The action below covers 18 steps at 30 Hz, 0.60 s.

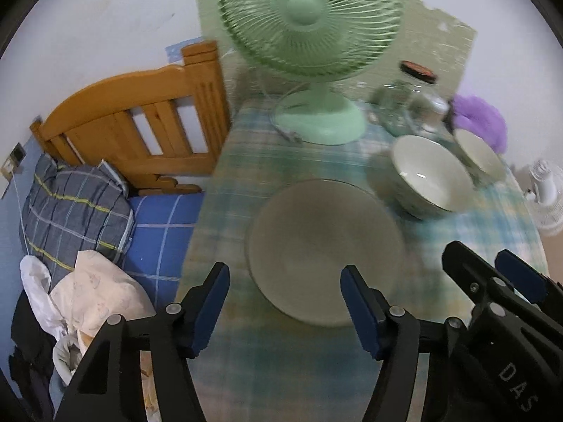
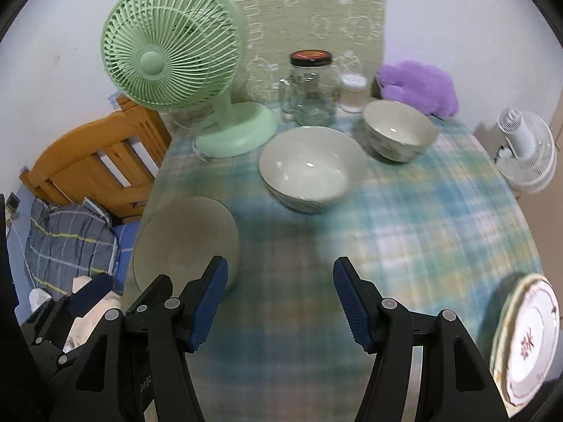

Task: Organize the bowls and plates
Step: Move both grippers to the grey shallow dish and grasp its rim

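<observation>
Item: plain plate [image 1: 323, 249], round, matte grey-beige, shallow, no long axis. It lies flat near the table's [image 2: 404, 218] left edge, directly ahead of our left gripper [image 1: 285, 302], whose blue ribbed pads stand apart, holding nothing. Our left hand is the nearer.

Right gripper [image 2: 279, 299]: likewise spread and empty, over bare checked cloth.

Large bowl [image 2: 308, 168], glossy ceramic, mid-table. Smaller bowl [image 2: 399, 130], patterned outside, toward the far edge.

Floral plate [image 2: 527, 341], scalloped gilt rim, at the near right edge.

We judge the plain plate the likeliest first pick.
</observation>
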Each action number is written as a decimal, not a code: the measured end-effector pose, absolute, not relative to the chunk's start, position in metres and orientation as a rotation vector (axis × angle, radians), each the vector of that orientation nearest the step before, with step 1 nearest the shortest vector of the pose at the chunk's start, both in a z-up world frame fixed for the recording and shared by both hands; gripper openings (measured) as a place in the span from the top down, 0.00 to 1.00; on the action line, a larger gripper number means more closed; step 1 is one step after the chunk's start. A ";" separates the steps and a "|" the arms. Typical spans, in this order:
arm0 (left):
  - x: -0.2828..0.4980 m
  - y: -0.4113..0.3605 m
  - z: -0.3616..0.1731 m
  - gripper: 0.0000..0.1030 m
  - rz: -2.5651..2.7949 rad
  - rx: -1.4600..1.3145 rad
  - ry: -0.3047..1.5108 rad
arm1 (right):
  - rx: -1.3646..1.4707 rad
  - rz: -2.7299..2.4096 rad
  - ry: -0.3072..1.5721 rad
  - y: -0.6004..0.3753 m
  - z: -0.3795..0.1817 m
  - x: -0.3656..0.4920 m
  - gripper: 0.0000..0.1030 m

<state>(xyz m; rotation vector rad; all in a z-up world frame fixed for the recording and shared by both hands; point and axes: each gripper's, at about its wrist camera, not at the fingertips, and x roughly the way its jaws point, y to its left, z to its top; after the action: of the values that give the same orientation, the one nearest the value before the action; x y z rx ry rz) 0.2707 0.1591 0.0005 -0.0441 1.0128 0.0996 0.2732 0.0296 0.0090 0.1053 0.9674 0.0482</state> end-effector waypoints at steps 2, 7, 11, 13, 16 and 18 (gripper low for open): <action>0.278 0.165 -0.006 0.45 0.115 -0.053 1.021 | 0.098 0.044 0.969 0.038 0.003 0.283 0.36; 0.298 0.176 -0.024 0.55 0.112 -0.051 1.031 | 0.097 0.043 0.997 0.051 -0.014 0.303 0.47; 0.310 0.181 -0.037 0.61 0.107 -0.066 1.057 | 0.100 0.034 1.017 0.058 -0.026 0.314 0.53; 0.314 0.182 -0.043 0.65 0.106 -0.063 1.062 | 0.103 0.038 1.028 0.061 -0.032 0.320 0.54; 0.321 0.183 -0.048 0.75 0.097 -0.057 1.073 | 0.098 0.042 1.040 0.063 -0.041 0.328 0.61; 0.323 0.181 -0.051 0.79 0.077 -0.054 1.076 | 0.098 0.045 1.045 0.065 -0.045 0.332 0.67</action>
<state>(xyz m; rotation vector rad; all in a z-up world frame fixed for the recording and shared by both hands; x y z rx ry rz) 0.3227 0.1807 -0.0505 -0.0536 1.0760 0.0767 0.3316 0.0645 -0.0451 0.0980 1.0448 0.0445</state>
